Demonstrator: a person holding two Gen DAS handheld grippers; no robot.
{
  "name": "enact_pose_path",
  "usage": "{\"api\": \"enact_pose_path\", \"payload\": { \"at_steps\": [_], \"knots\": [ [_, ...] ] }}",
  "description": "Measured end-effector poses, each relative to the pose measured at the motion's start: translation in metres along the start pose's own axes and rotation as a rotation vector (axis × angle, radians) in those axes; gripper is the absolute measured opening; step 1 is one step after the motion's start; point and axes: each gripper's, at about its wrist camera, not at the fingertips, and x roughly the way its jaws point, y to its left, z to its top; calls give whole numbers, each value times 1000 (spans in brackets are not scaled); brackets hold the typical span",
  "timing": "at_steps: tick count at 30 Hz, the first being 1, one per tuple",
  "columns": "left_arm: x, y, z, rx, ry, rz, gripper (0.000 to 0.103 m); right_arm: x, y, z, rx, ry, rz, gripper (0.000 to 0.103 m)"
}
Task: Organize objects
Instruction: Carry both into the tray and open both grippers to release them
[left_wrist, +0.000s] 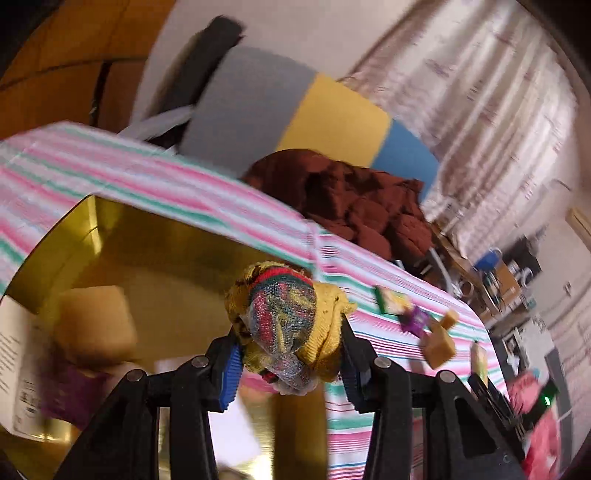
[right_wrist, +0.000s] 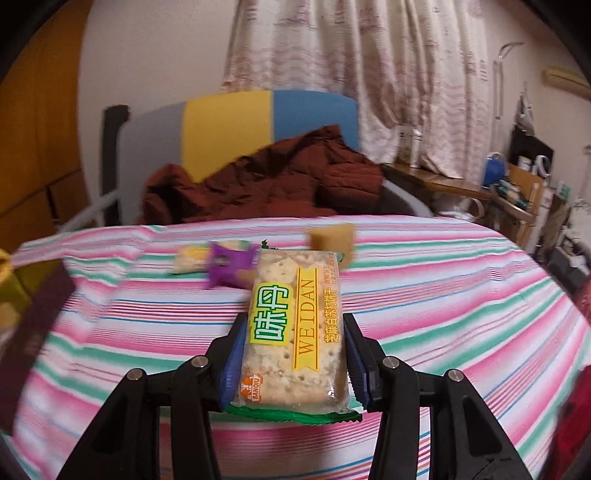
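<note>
Left gripper: jaws pinched on a yellow knitted bundle with a red, green and glittery mesh patch, both blue pads pressed into its sides; the bundle sits at picture centre, over the near rim of a gold box. The box fills the 8 o'clock part of the left wrist view; inside it, at 9 o'clock, lies a tan block, with something purple just below it, too blurred to identify. The box rests on a pink, green and white striped cloth. At 3 o'clock on the cloth, well apart from the bundle, lie small blurred items: a cracker packet, a purple piece and a tan cube. Right gripper: jaws clamped on a cracker packet marked WEIDAN, held lengthwise, its green end seam toward the camera, above the cloth. Beyond it at 12 o'clock sit the purple piece, a second packet at 11 o'clock and a tan block at 1 o'clock. A dark red jacket lies behind the cloth.
</note>
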Motion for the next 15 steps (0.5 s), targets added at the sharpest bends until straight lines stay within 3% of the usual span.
{"api": "enact_pose_path", "payload": {
  "at_steps": [9, 15],
  "knots": [
    [14, 74, 34, -172, 58, 62, 45, -32, 102, 13, -80, -6, 261, 49],
    [30, 115, 50, -263, 112, 118, 45, -33, 161, 23, -155, 52, 407, 49]
  ]
}}
